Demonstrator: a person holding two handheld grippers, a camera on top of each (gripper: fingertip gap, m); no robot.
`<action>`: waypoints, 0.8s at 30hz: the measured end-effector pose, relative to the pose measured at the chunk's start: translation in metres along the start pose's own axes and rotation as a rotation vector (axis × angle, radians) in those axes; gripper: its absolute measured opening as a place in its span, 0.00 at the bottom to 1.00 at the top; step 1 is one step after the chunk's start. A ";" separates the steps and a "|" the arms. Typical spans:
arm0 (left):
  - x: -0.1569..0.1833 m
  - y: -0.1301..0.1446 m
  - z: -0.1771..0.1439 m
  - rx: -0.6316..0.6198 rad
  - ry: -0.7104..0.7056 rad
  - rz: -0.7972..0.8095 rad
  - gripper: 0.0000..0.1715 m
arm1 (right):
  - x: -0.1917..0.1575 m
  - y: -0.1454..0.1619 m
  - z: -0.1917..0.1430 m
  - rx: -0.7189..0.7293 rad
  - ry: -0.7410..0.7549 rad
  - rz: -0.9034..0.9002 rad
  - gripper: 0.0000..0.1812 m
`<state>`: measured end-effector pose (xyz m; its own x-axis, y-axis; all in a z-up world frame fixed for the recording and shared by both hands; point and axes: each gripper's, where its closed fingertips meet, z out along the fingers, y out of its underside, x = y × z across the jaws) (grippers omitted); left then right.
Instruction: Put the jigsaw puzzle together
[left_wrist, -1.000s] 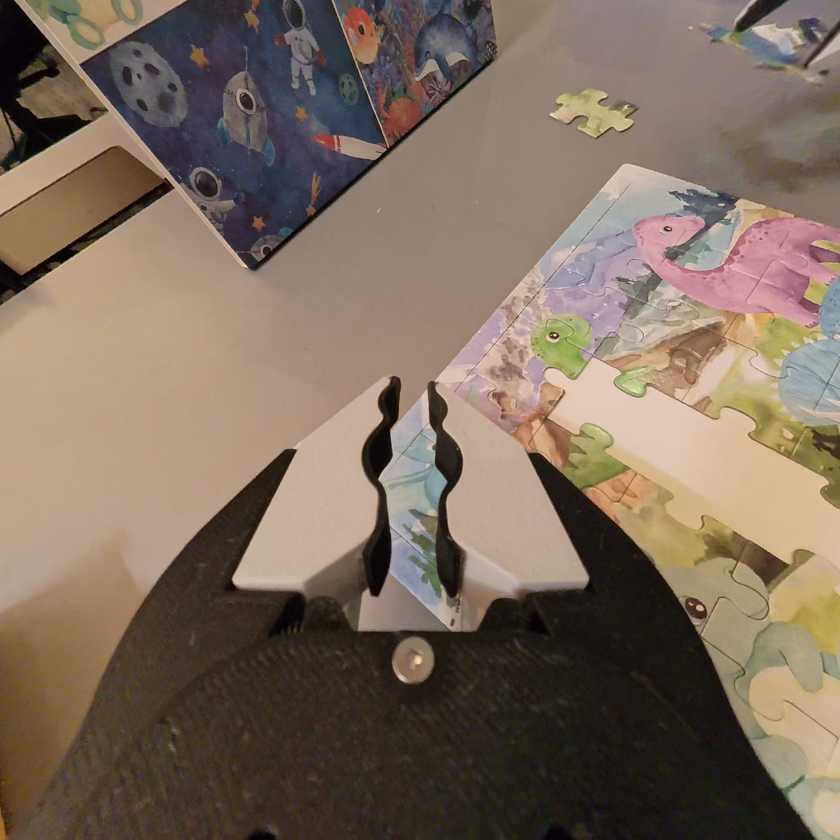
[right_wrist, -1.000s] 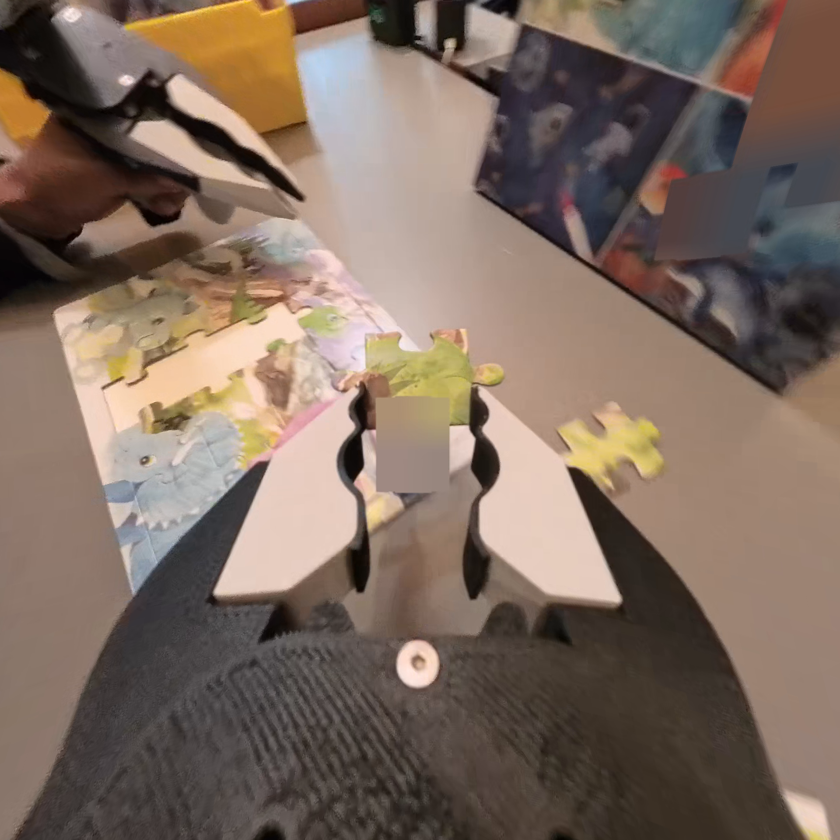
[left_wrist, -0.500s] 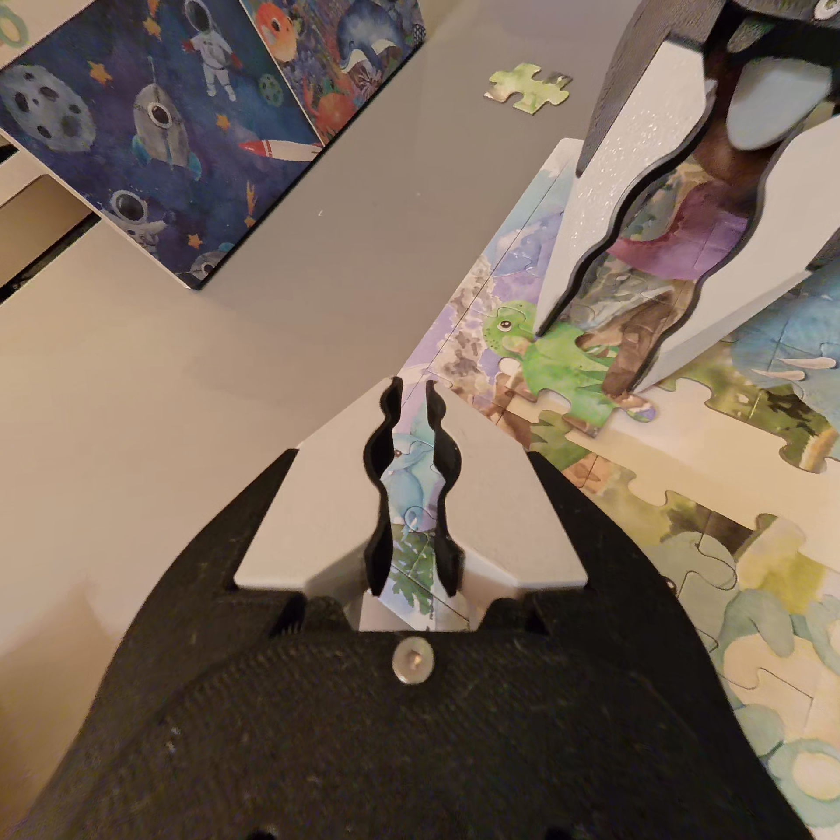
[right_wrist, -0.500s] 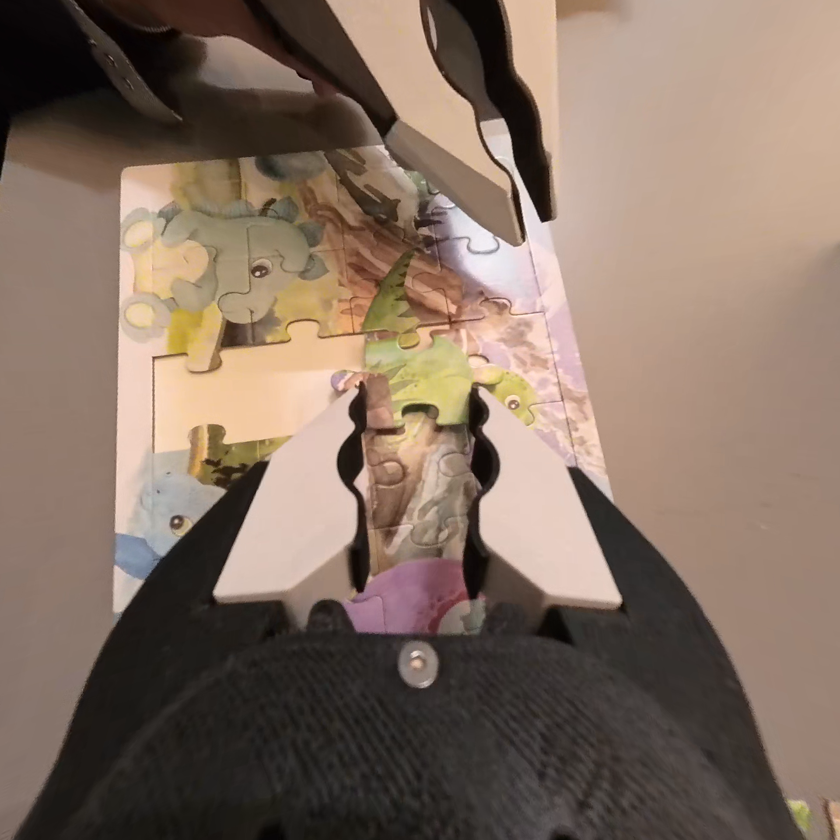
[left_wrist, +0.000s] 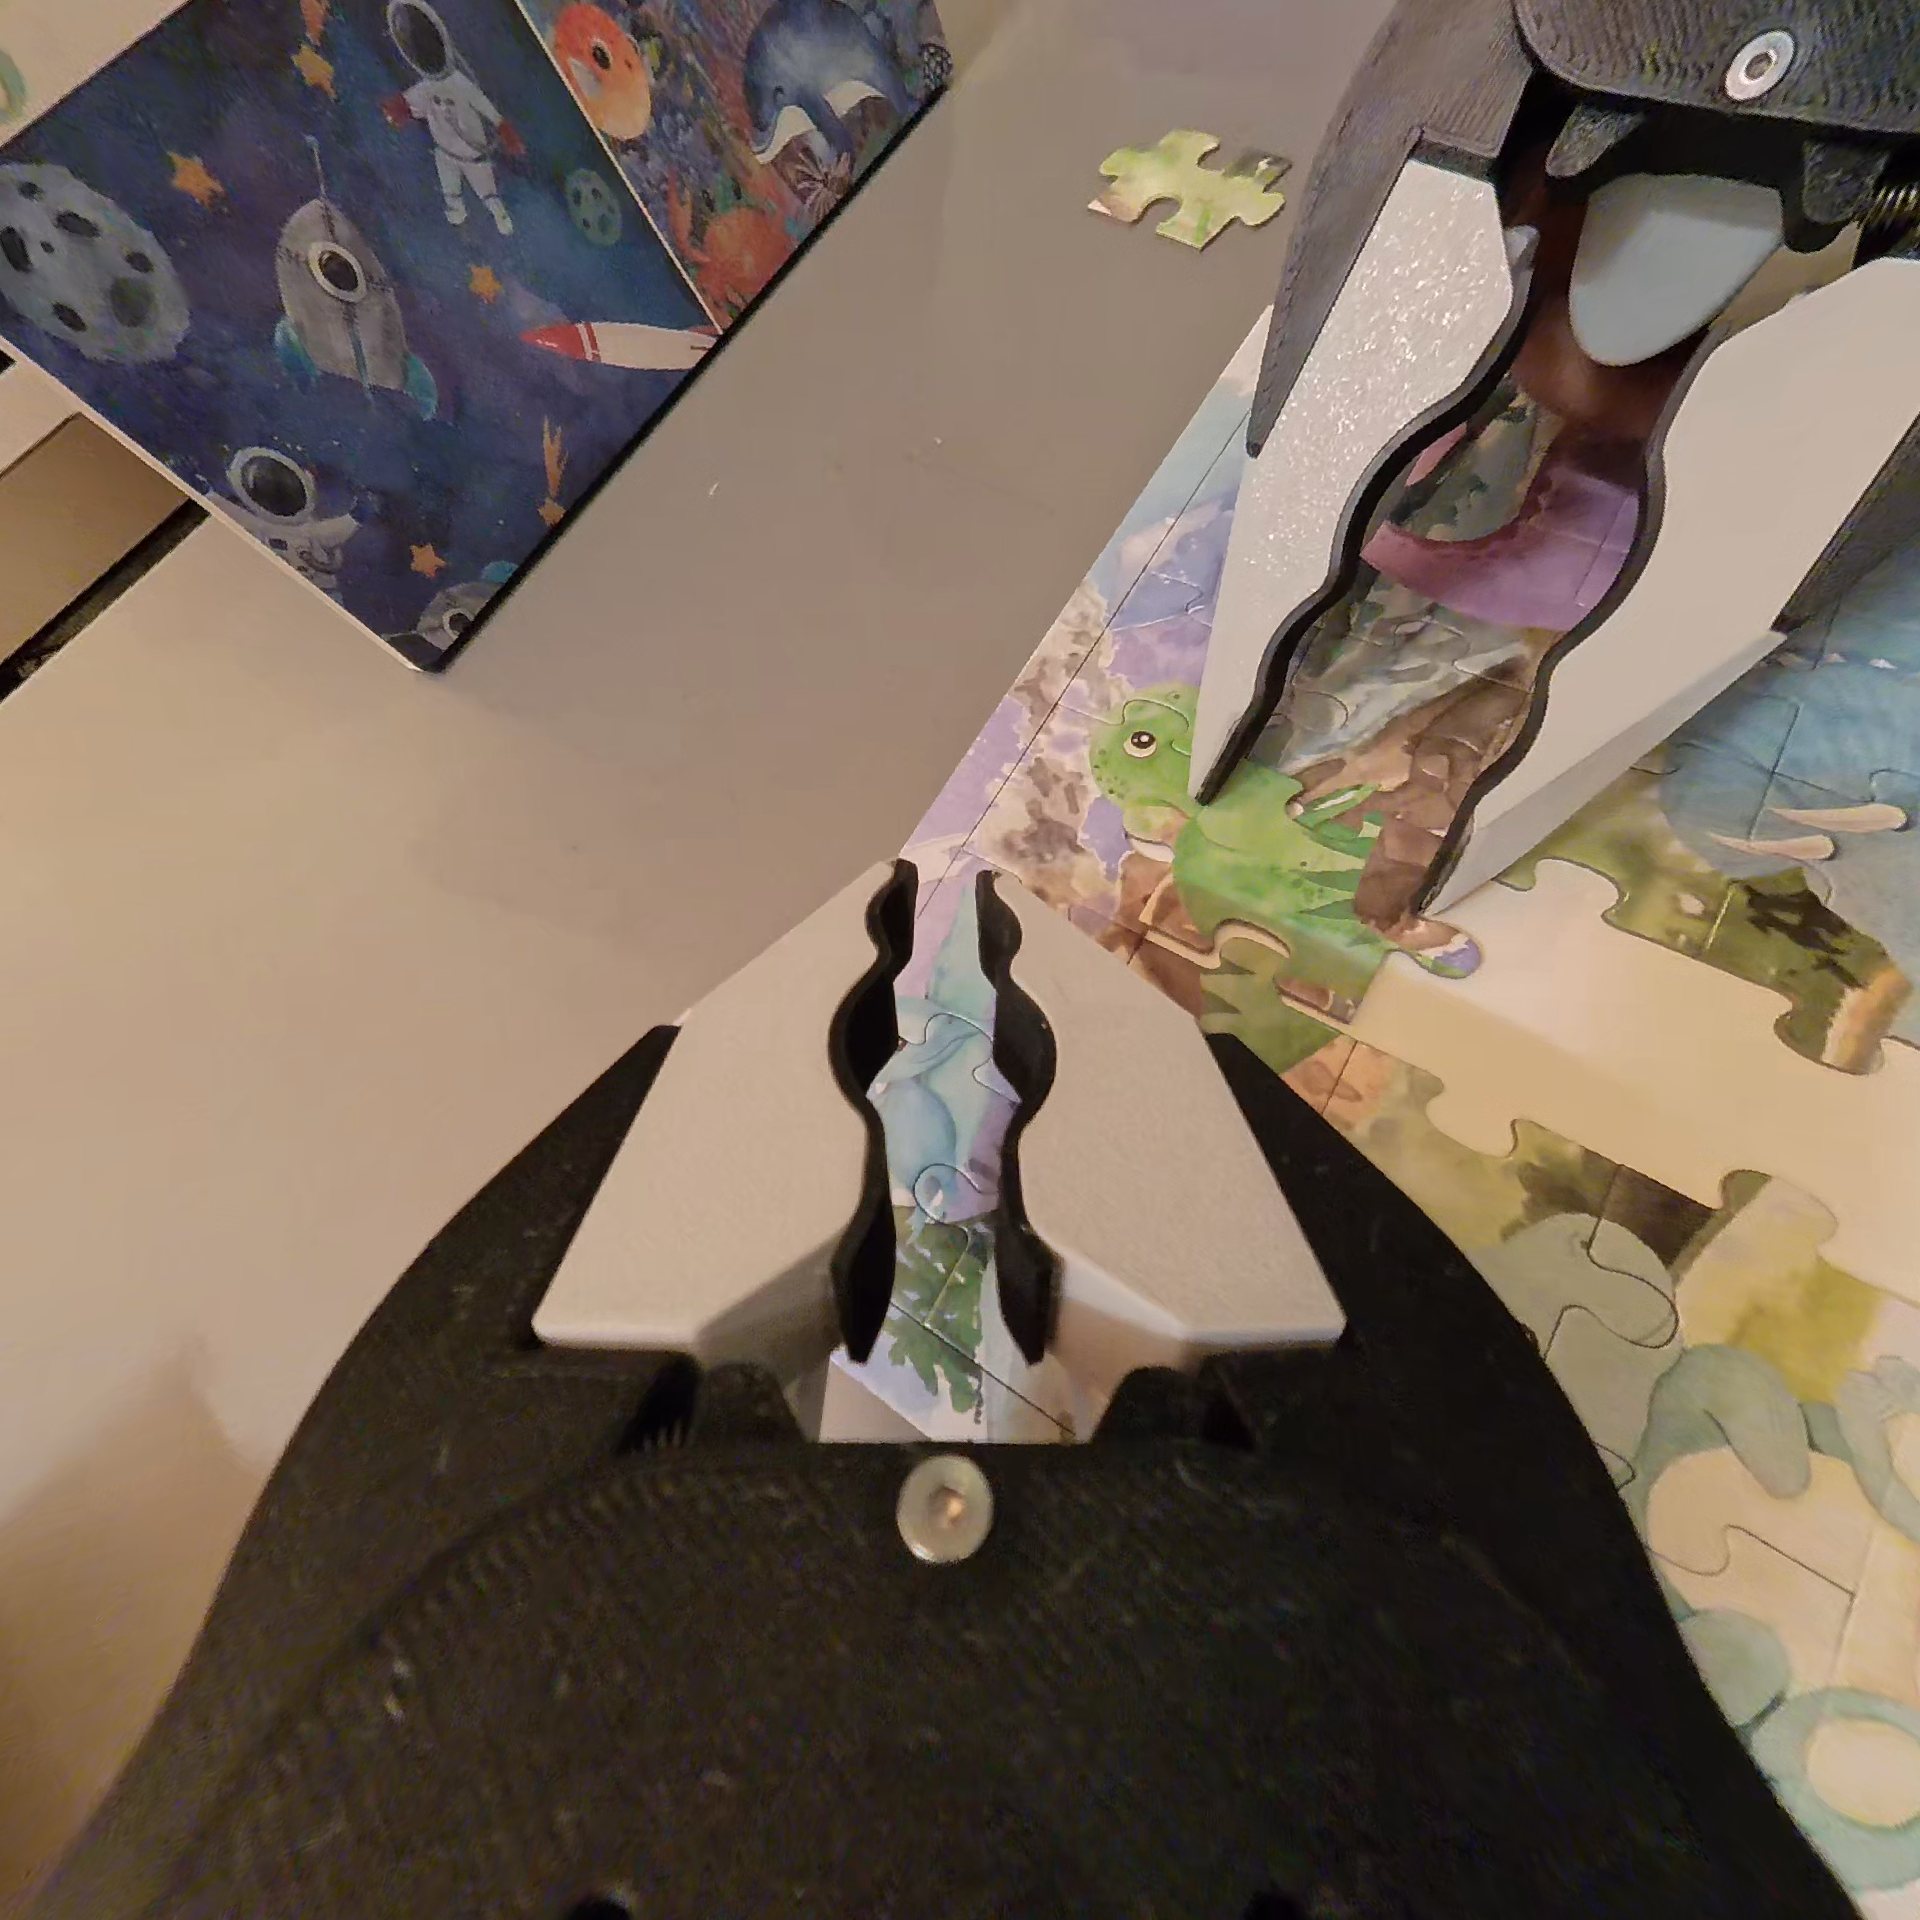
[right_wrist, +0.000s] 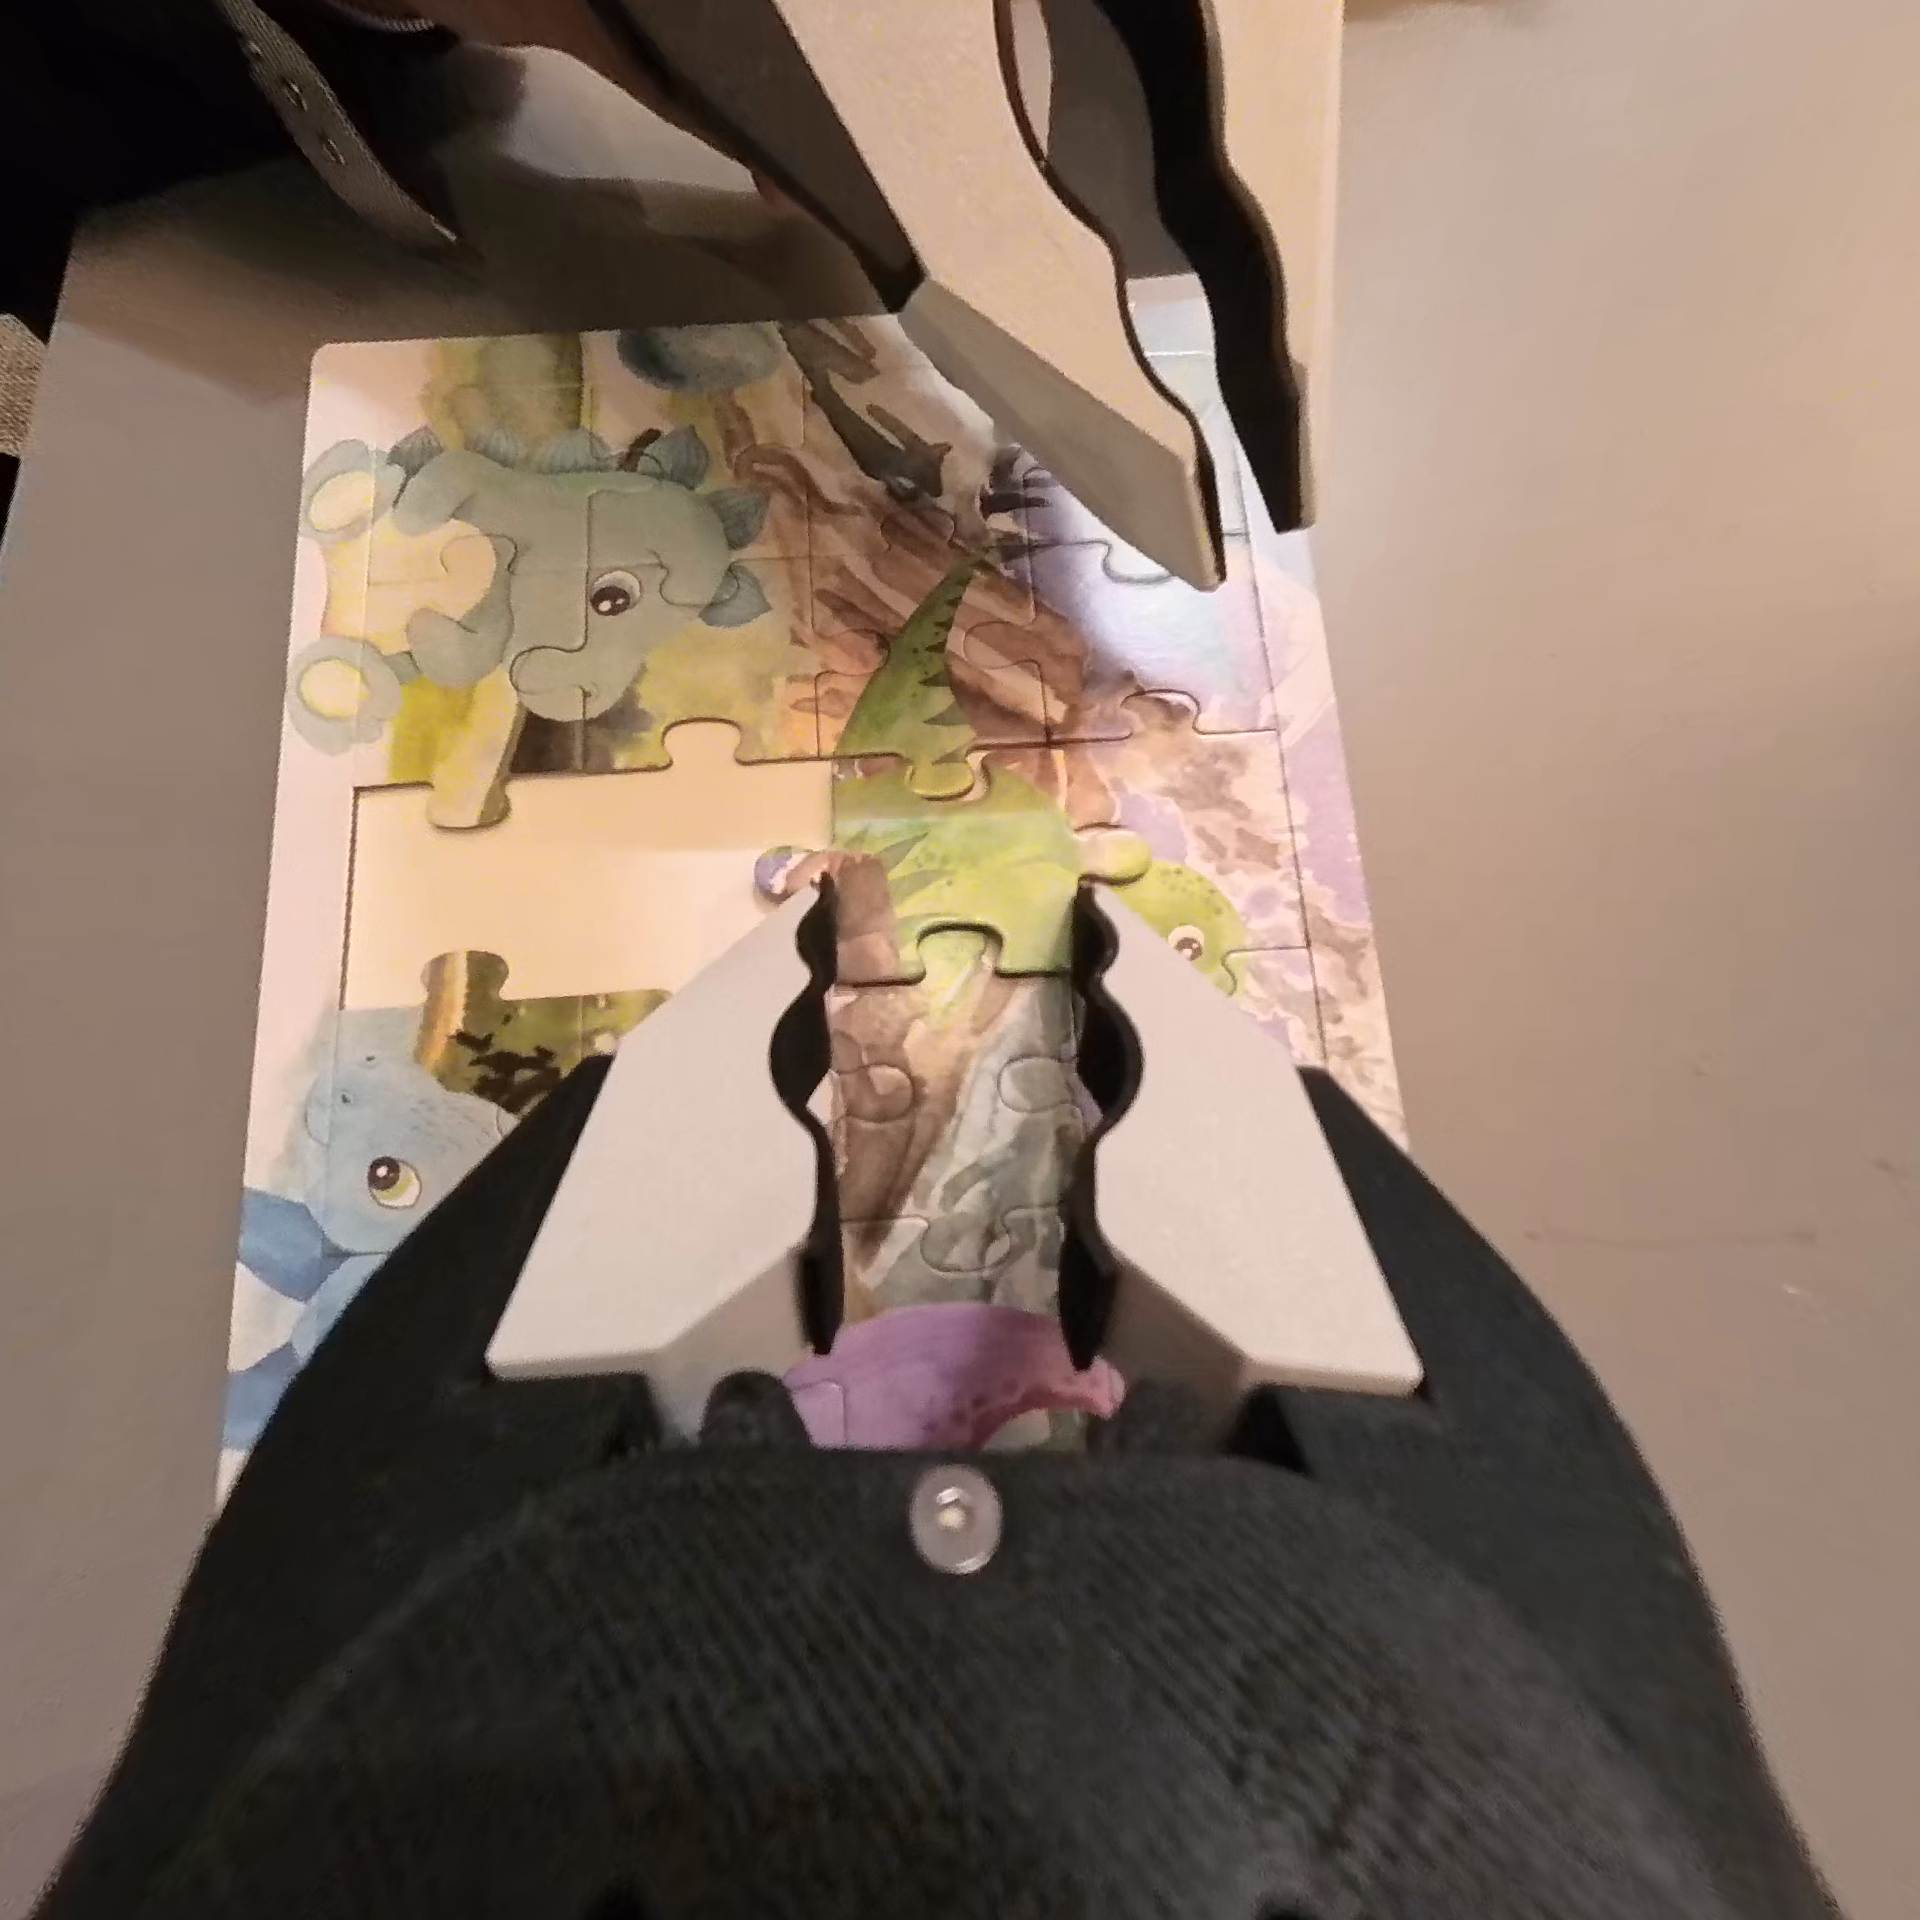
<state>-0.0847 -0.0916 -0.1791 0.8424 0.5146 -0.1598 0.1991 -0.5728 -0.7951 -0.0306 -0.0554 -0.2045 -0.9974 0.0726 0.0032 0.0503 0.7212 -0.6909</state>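
The dinosaur jigsaw puzzle lies flat on the grey table, with a bare strip across its middle. My right gripper is shut on a green dinosaur-body piece. It holds the piece down in the bare strip's end, against the green dinosaur head. The left wrist view shows that gripper and the piece from the other side. My left gripper hovers over the puzzle's corner with its jaws a narrow gap apart and nothing between them. It also shows in the right wrist view.
A loose light-green piece lies on the table beyond the puzzle. A box with a space picture and a sea picture stands at the far left. Bare table lies left of the puzzle.
My right gripper carried the green piece from above the table to the puzzle and lowered it into the gap by the green head. My left gripper barely moved.
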 end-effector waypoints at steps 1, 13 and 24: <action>0.000 0.000 0.000 -0.001 0.000 0.000 0.06 | 0.000 0.000 0.000 0.000 0.001 -0.003 0.24; -0.001 0.002 0.001 -0.007 -0.001 -0.001 0.06 | -0.003 -0.003 -0.001 0.013 0.005 -0.020 0.25; 0.000 0.002 0.001 -0.007 0.000 0.001 0.06 | -0.003 -0.004 0.000 0.006 0.014 -0.024 0.25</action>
<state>-0.0848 -0.0923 -0.1808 0.8423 0.5145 -0.1604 0.2020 -0.5774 -0.7911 -0.0282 -0.0583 -0.2019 -0.9974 0.0653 0.0300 0.0262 0.7189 -0.6946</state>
